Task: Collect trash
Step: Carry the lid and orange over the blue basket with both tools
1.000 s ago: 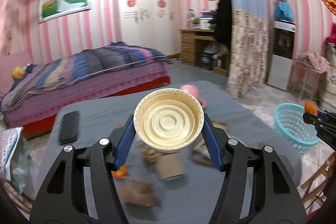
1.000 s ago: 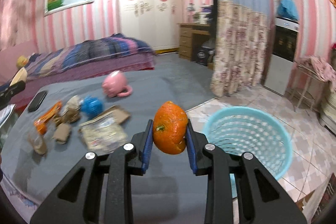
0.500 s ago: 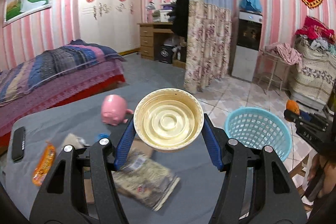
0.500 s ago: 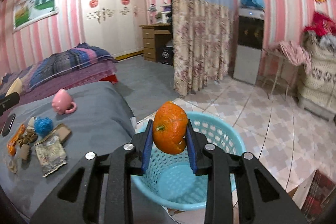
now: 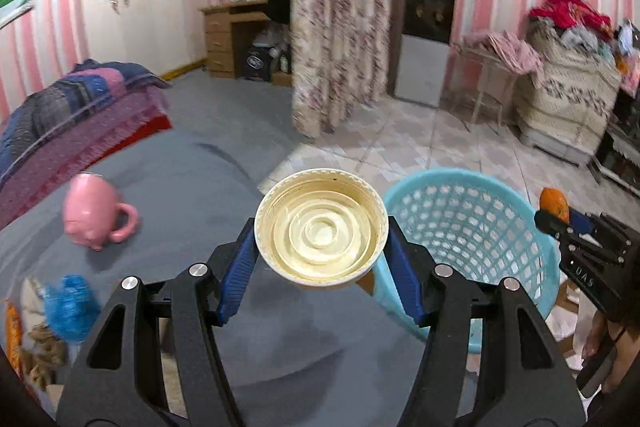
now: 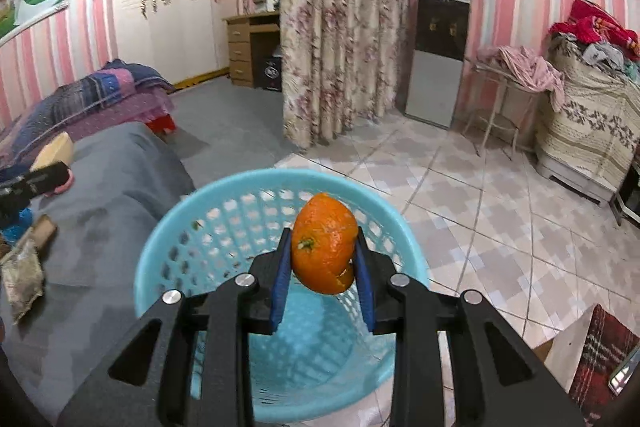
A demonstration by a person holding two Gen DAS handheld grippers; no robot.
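My left gripper (image 5: 321, 239) is shut on a cream plastic lid (image 5: 321, 227), its ridged inside facing the camera, above the grey table's right end and just left of the light blue mesh basket (image 5: 472, 223). My right gripper (image 6: 323, 251) is shut on an orange peel (image 6: 323, 242), held over the open basket (image 6: 224, 223), whose inside looks empty. In the left wrist view the right gripper (image 5: 554, 213) shows at the right edge with the orange peel (image 5: 553, 203). In the right wrist view the left gripper (image 6: 32, 183) pokes in at the left edge with the lid (image 6: 54, 150).
On the grey table (image 5: 192, 195) lie a pink mug (image 5: 96, 219) on its side, a blue crumpled wrapper (image 5: 70, 307), an orange packet (image 5: 12, 331) and brown scraps (image 5: 44, 351). A worn packet (image 6: 20, 277) lies near the table edge. The basket stands on tiled floor (image 6: 500, 211).
Both grippers have swung to the right, away from the table's litter and toward the basket. The peel now hangs over the basket's opening; the lid has come up beside the basket. Both grips are unchanged.
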